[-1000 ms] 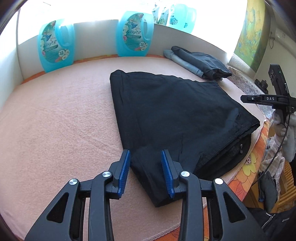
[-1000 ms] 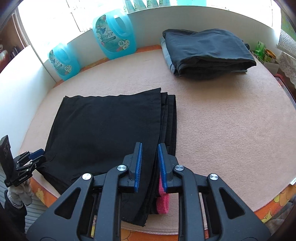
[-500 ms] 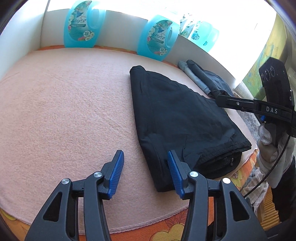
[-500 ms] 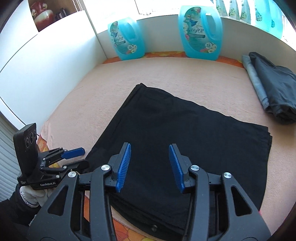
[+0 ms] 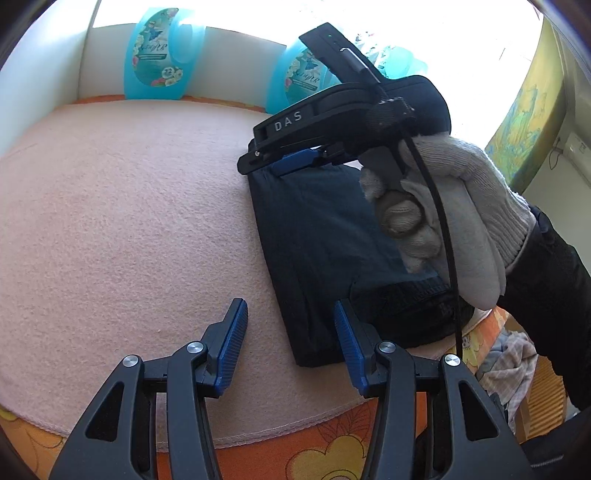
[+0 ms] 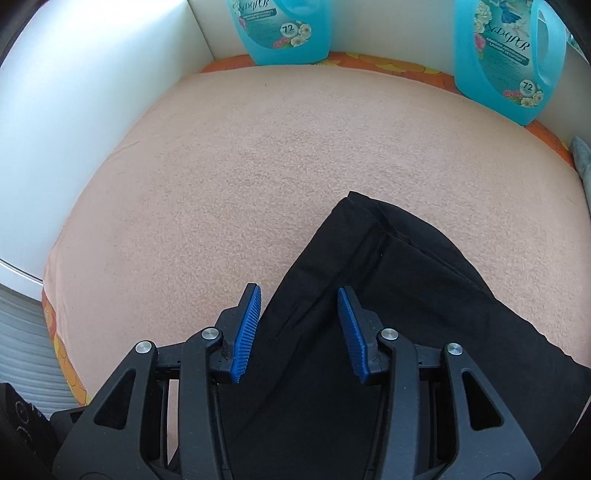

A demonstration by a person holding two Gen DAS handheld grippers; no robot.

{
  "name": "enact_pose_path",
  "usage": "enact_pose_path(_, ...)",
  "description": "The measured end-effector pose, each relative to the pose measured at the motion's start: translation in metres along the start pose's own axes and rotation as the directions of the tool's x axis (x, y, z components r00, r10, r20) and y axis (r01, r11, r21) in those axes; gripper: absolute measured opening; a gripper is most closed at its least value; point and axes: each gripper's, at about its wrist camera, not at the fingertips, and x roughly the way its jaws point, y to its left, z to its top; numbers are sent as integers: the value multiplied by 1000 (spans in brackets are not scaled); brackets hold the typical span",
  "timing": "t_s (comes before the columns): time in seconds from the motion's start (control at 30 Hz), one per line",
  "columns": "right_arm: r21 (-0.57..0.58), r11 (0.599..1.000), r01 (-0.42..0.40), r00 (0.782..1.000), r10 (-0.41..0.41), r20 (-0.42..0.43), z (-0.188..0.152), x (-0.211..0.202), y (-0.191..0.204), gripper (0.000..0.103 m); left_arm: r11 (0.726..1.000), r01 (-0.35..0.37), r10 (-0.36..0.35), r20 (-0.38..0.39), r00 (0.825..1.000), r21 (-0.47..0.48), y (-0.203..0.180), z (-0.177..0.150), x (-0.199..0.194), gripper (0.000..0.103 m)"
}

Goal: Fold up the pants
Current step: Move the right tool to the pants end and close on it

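Two blue-padded fingers of the left gripper stand spread in the left wrist view, having just been opening, low over the near end of the folded black pants; the right pad sits at the cloth's near corner, the left one over bare pink blanket, and neither presses on anything. Farther along the pants, the right gripper reaches in from the right, held by a hand in a white knit glove with a dark sleeve, its tip over the far edge of the cloth (whether it touches cannot be told). Blue detergent jugs stand against the white wall behind. From the right wrist view, the right gripper has its jaws parted, just having been opening, straddling the hemmed edge of the pants without squeezing it. The pants lie on the blanket, running off to the lower right, with two jugs at the back.
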Motion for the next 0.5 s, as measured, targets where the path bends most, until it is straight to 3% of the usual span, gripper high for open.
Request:
enact_pose_path(0.2,-18,999,51,996,-52,-77,4,-4,17,54,998,56,-56,-4,998,-27,1,-3,-3,48)
enact_pose_path(0.5,-120,979,163,954,-188,-234,8,6,47,54,988,133,-132,20,991,-78,2,-2,2,47)
